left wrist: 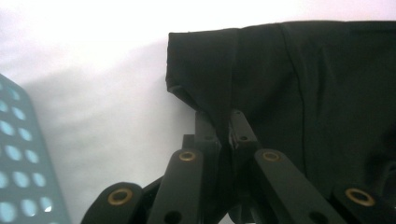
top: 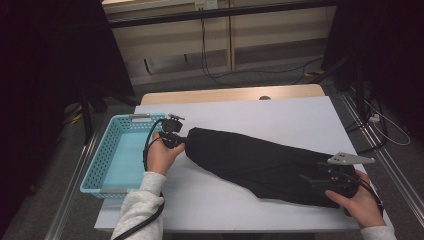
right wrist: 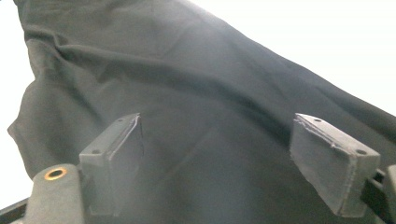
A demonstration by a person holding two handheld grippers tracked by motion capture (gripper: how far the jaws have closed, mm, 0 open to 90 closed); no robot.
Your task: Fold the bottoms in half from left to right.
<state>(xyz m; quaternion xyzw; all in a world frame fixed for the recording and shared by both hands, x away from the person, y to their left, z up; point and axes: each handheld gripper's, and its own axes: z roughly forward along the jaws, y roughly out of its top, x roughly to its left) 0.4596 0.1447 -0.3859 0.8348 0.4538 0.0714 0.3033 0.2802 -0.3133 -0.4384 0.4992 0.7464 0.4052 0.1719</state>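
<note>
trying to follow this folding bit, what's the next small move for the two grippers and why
Probably the right gripper should close on the black garment beneath it. Its jaws stand wide apart over the cloth without pinching it, while the left gripper is already shut on the garment's other end beside the blue basket. With both ends held, the cloth could likely be lifted or folded evenly.

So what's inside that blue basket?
The blue basket looks empty: its pale floor shows bare. The left gripper beside it pinches the black cloth, which lies on the white table, not in it.
</note>
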